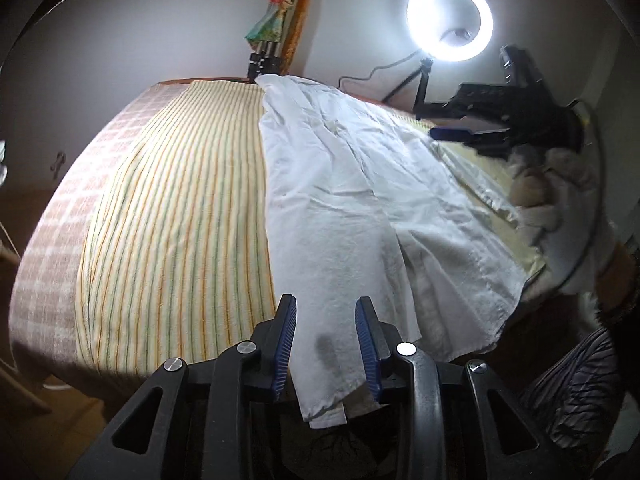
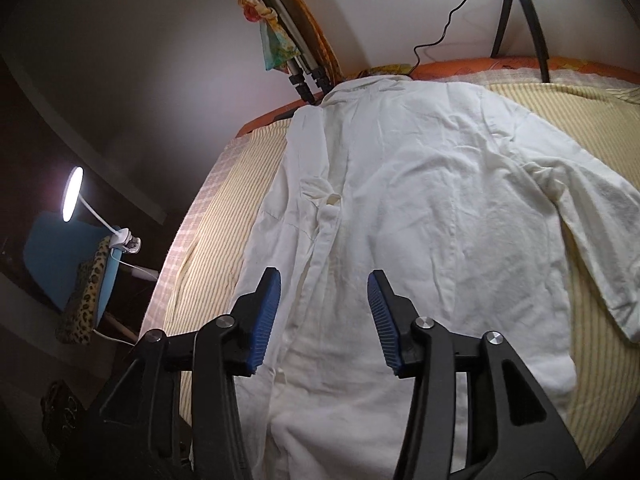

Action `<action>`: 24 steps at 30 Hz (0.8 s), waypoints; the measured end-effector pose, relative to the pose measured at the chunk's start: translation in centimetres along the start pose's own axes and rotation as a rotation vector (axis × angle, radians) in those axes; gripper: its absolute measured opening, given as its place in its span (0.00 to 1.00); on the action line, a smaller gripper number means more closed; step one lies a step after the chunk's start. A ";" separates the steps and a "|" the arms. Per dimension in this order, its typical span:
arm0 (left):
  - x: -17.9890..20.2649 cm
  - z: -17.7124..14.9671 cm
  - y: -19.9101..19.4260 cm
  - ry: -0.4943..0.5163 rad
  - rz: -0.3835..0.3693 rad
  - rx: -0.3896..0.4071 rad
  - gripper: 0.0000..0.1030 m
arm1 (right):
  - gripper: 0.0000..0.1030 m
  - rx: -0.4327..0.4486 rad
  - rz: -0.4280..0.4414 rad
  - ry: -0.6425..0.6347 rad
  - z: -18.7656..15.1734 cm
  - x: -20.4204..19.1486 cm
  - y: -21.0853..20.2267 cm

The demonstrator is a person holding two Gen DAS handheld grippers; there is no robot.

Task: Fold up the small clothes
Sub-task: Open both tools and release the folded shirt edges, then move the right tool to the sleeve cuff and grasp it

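Note:
A white short-sleeved shirt lies spread on the striped bedspread, collar at the far end, its left side folded inward. In the left wrist view the shirt runs from the far edge to the near edge, its hem hanging off. My left gripper is open, its blue pads on either side of the shirt's near hem strip, above it. My right gripper is open above the shirt's lower middle, holding nothing. The right gripper also shows in the left wrist view, above the shirt's far right side.
A lit ring light on a tripod stands behind the bed. A folded tripod with a colourful cloth leans on the wall. A desk lamp and blue chair stand left of the bed. Yellow-striped bedspread lies left of the shirt.

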State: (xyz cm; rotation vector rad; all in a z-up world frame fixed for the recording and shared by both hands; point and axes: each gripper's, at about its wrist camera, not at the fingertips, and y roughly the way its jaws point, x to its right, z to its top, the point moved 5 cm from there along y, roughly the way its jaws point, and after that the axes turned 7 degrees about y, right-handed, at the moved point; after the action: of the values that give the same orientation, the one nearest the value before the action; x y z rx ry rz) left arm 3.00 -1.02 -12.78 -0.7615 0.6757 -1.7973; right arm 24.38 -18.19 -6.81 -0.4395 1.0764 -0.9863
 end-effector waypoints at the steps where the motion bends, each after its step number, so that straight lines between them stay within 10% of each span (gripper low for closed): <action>1: 0.3 -0.2 0.8 0.011 -0.001 -0.020 0.28 | 0.47 0.006 -0.001 0.001 -0.2 0.4 -0.7; 9: 2.0 -1.1 3.0 0.122 0.069 -0.092 0.28 | 0.47 0.063 -0.041 0.029 -0.3 5.3 -5.9; 21: 6.2 5.7 1.4 0.105 -0.047 0.079 0.41 | 0.49 0.162 -0.193 0.190 1.3 17.9 -11.7; 24: 7.7 6.5 2.2 0.108 -0.095 0.061 0.51 | 0.62 0.161 -0.223 0.224 1.3 21.0 -13.0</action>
State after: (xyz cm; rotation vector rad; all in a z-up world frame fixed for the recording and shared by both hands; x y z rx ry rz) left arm 7.15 -9.57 -8.88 -0.6693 0.6616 -1.9482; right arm 22.30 -42.82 -7.95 -0.3269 1.1536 -1.3345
